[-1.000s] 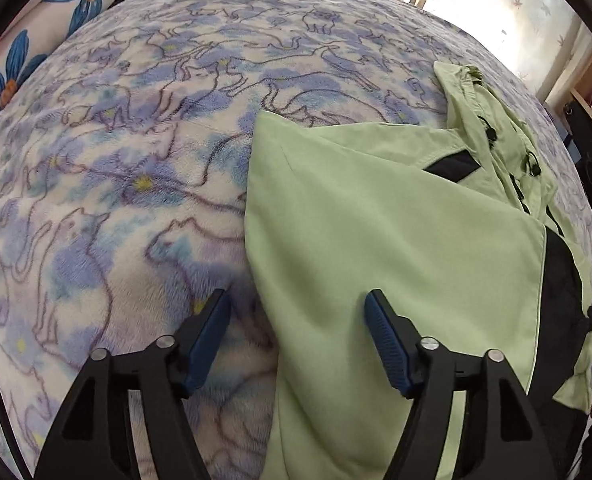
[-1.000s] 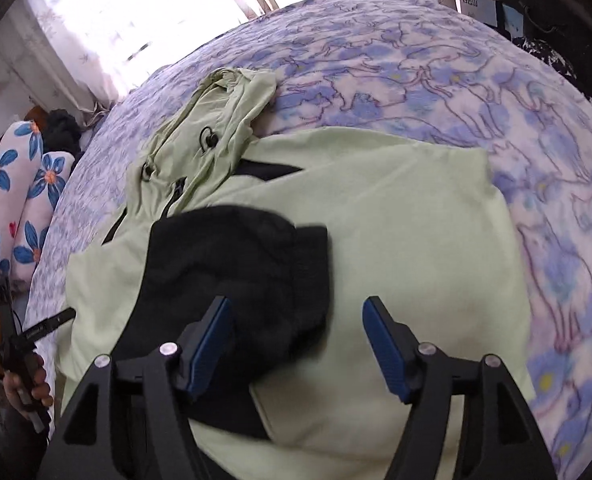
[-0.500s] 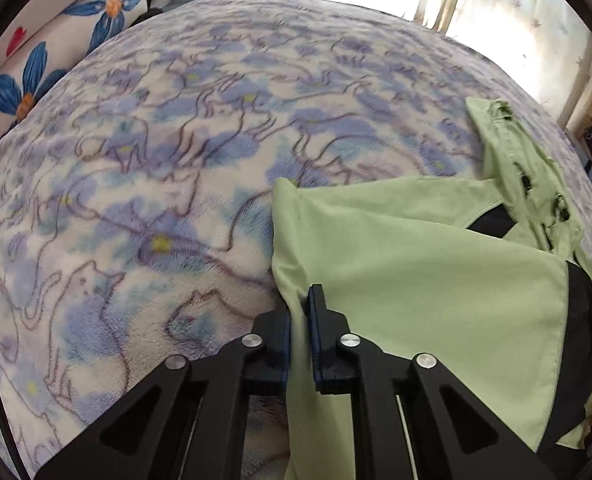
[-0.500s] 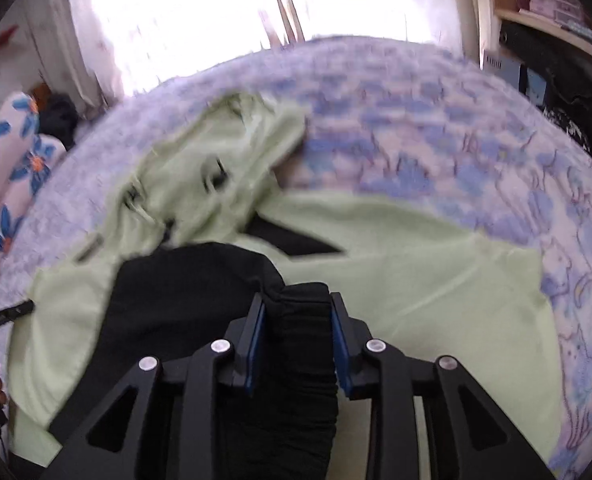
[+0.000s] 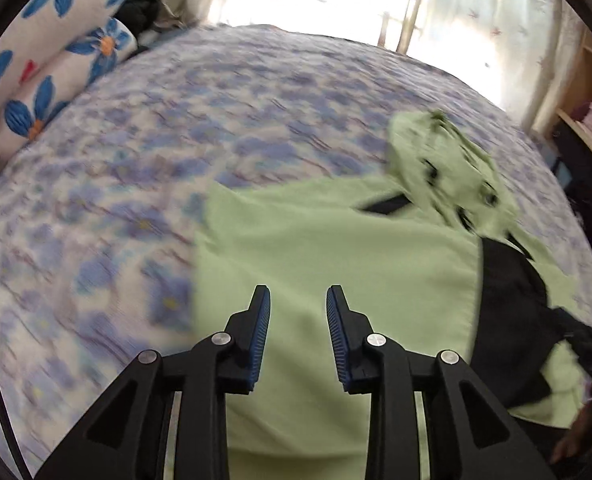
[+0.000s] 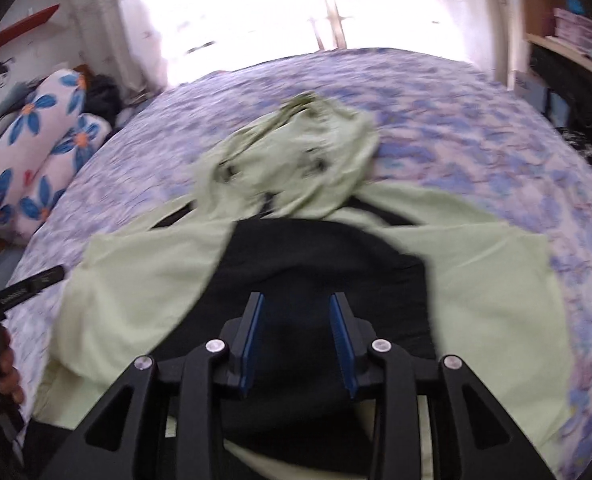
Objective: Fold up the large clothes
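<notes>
Grippers, left (image 5: 298, 336) and right (image 6: 295, 340), hang part open, holding nothing, over your jacket (image 5: 336, 248). You're between folds. Next, grab the hood (image 6: 296, 160) at twelve o'clock.

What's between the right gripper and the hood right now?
In the right wrist view, only the jacket's black panel lies between the right gripper and the hood; nothing else sits on it.

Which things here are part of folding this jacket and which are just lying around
Part of the job: green jacket, its black panel, its hood, left gripper, right gripper.
Lying about: floral pillows, dark bundle beside them, books on shelf.
</notes>
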`<state>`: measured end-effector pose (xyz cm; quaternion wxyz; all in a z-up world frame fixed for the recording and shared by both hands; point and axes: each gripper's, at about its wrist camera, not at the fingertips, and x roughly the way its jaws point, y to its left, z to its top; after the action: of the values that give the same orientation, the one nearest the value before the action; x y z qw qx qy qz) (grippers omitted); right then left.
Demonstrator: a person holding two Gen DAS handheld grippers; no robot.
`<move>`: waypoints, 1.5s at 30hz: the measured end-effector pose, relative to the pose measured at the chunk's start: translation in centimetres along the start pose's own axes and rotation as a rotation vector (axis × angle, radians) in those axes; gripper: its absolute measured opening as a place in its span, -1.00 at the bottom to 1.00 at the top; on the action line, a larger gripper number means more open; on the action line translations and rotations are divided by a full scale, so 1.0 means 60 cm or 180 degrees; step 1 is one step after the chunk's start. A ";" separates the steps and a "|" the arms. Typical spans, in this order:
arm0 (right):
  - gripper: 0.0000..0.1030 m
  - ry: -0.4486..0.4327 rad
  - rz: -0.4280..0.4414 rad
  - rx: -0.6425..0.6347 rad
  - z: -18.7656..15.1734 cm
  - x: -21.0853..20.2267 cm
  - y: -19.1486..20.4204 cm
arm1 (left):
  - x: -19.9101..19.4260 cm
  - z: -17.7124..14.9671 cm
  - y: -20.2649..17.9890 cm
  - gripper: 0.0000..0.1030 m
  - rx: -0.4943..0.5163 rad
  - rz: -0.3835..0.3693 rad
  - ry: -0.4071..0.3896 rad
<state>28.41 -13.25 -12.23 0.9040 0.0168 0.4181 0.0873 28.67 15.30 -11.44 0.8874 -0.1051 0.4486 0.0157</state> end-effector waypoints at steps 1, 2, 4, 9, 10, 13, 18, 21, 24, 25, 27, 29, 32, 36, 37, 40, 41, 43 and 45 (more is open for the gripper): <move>-0.35 0.0072 0.0065 -0.0025 -0.007 0.008 0.017 | 0.007 -0.017 -0.016 -0.47 -0.0007 -0.0082 0.0080; -0.35 0.0158 0.0147 -0.0049 -0.014 0.020 0.034 | 0.013 -0.031 -0.027 -0.47 -0.0006 -0.0119 0.0136; -0.35 0.0291 0.0206 -0.0144 -0.031 0.040 0.061 | 0.039 -0.059 -0.045 -0.47 0.0013 -0.0099 0.0286; -0.35 0.0484 -0.0201 -0.0238 -0.061 0.060 0.037 | 0.055 -0.085 -0.022 -0.47 -0.0030 0.0020 0.0266; -0.35 0.0468 -0.0331 -0.0220 -0.063 0.058 0.021 | 0.054 -0.083 -0.013 -0.47 -0.0053 0.0035 0.0259; -0.66 0.0385 -0.0520 -0.0027 -0.064 0.037 -0.058 | 0.052 -0.077 0.017 -0.47 -0.0130 0.0103 0.0245; -0.65 0.0350 -0.0243 0.0199 -0.063 -0.004 -0.096 | 0.048 -0.073 0.042 -0.47 -0.0162 0.0092 0.0242; -0.58 0.0268 -0.0315 0.0196 -0.059 -0.022 -0.083 | 0.041 -0.072 0.040 -0.45 -0.0165 0.0128 0.0244; -0.58 0.0265 -0.0218 0.0270 -0.057 -0.031 -0.081 | 0.025 -0.073 0.033 -0.24 -0.0150 0.0133 0.0253; -0.58 0.0265 -0.0216 0.0263 -0.057 -0.035 -0.076 | 0.019 -0.075 0.032 -0.08 -0.0140 0.0139 0.0237; -0.58 0.0247 -0.0223 0.0231 -0.057 -0.043 -0.067 | -0.002 -0.079 0.028 0.10 -0.0103 0.0185 0.0172; -0.58 0.0209 -0.0222 0.0205 -0.060 -0.058 -0.057 | -0.021 -0.083 0.025 0.16 -0.0068 0.0216 0.0123; -0.58 0.0154 -0.0178 0.0202 -0.067 -0.081 -0.046 | -0.052 -0.092 0.022 0.21 -0.0061 0.0227 0.0093; -0.57 0.0094 -0.0165 0.0180 -0.079 -0.114 -0.031 | -0.089 -0.109 0.021 0.21 -0.0072 0.0233 0.0076; -0.57 0.0079 -0.0164 0.0174 -0.082 -0.123 -0.027 | -0.099 -0.113 0.021 0.21 -0.0061 0.0239 0.0074; -0.57 0.0025 -0.0148 0.0160 -0.092 -0.150 -0.018 | -0.128 -0.127 0.019 0.21 -0.0030 0.0270 0.0054; -0.57 0.0000 -0.0152 0.0149 -0.096 -0.161 -0.014 | -0.137 -0.132 0.019 0.21 -0.0025 0.0273 0.0046; -0.57 -0.0026 -0.0163 0.0131 -0.103 -0.176 -0.009 | -0.158 -0.143 0.019 0.21 -0.0015 0.0288 0.0022; -0.57 -0.0055 -0.0157 0.0125 -0.112 -0.194 -0.003 | -0.176 -0.152 0.021 0.21 -0.0010 0.0305 -0.0008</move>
<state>15.96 -15.73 -7.84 0.9090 0.0251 0.4122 0.0566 15.00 15.41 -8.45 0.8860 -0.0849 0.4520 0.0591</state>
